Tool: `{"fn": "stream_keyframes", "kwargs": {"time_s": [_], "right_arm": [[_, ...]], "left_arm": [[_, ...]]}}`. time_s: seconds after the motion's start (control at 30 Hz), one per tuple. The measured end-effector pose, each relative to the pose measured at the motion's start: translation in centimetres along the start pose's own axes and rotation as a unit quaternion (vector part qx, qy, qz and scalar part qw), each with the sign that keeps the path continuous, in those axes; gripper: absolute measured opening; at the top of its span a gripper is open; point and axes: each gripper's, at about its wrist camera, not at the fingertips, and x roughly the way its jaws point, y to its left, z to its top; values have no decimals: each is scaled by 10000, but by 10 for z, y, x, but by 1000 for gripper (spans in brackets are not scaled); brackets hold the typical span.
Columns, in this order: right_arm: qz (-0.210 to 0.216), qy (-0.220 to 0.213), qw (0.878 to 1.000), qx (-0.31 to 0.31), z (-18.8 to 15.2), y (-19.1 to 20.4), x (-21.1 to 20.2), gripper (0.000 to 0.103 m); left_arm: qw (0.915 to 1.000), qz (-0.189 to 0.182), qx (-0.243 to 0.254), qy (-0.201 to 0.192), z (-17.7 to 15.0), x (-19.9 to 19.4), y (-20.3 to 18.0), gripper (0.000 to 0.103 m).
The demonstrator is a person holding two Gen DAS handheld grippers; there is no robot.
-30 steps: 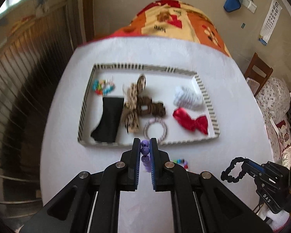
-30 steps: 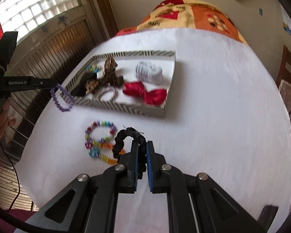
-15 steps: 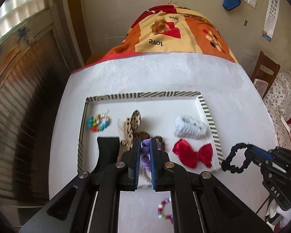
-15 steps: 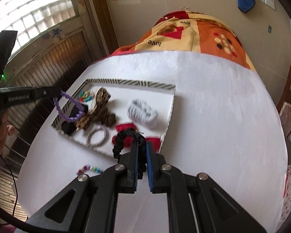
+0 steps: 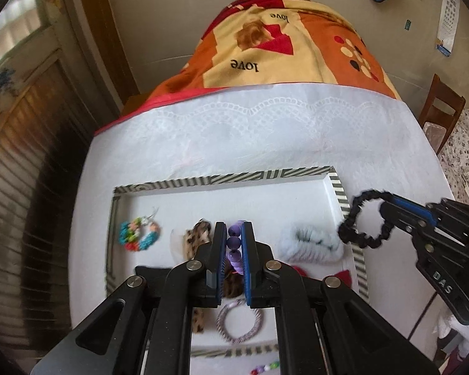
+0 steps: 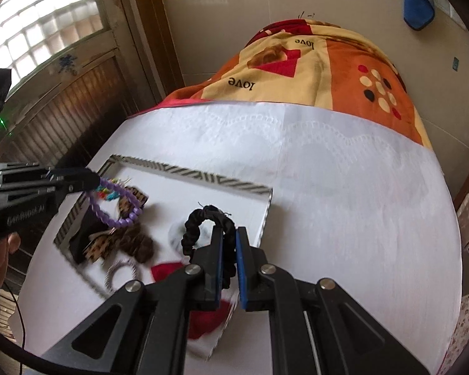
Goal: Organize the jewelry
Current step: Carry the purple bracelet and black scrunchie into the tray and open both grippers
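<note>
My left gripper (image 5: 233,234) is shut on a purple bead bracelet (image 5: 234,243) and hovers over the middle of the striped-rim white tray (image 5: 265,176). From the right wrist view that bracelet (image 6: 115,206) hangs as a loop off the left gripper (image 6: 90,179). My right gripper (image 6: 229,237) is shut on a black scrunchie (image 6: 200,222), held above the tray's (image 6: 203,176) right part. The left wrist view shows that scrunchie (image 5: 362,218) dangling over the tray's right rim from the right gripper (image 5: 387,204).
In the tray lie a colourful bead bracelet (image 5: 139,234), a leopard-print bow (image 5: 197,234), a white scrunchie (image 5: 309,243), a red bow (image 6: 168,273), a striped hair tie (image 5: 239,322) and a black piece (image 6: 81,240). More colourful beads (image 5: 265,368) lie outside the front rim. A chair (image 5: 437,106) stands far right.
Both grippers have travelled forward from the near table edge to above the tray, each still holding its piece. The loose colourful beads have dropped behind them.
</note>
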Motion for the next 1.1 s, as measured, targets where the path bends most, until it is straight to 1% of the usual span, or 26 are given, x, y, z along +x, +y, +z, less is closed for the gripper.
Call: {"fn": "stream_keyframes", "kwargs": {"time_s": [0.17, 0.3, 0.37, 0.53, 0.67, 0.73, 0.77, 0.8, 0.83, 0.87, 0.93, 1.1], "right_arm": [[15, 109, 9999, 85, 17, -10, 35, 8], [66, 290, 9995, 47, 22, -8, 66, 8], [77, 383, 9992, 9, 21, -6, 80, 8], [120, 572, 9983, 39, 15, -6, 107, 8], [64, 710, 9975, 5, 11, -3, 122, 8], [20, 755, 9971, 22, 9, -3, 127, 14], [22, 760, 9971, 24, 8, -3, 127, 22], [12, 745, 9972, 26, 7, -4, 126, 27], [-12, 717, 9974, 44, 6, -5, 123, 37], [17, 680, 9977, 80, 5, -6, 119, 40], [61, 572, 9982, 145, 4, -8, 108, 41], [60, 276, 9994, 212, -1, -9, 71, 44]], "left_arm": [[9997, -49, -173, 180, 14, 35, -2, 0], [9984, -4, -427, 366, 15, 63, 9, 0], [9973, 92, -572, 459, 13, 75, 20, 0], [9943, 290, -788, 660, 4, 93, 43, 0], [9933, 303, -865, 701, -2, 96, 48, 0], [9930, 259, -916, 696, -2, 96, 49, 0], [9928, 227, -943, 704, -3, 96, 49, 0], [9926, 211, -950, 723, -3, 96, 49, 0], [9924, 193, -957, 748, -4, 95, 48, 0], [9923, 190, -963, 752, -5, 94, 48, 0], [9927, 170, -962, 707, -8, 89, 46, 8], [9931, 280, -965, 597, -16, 70, 41, 9]]}}
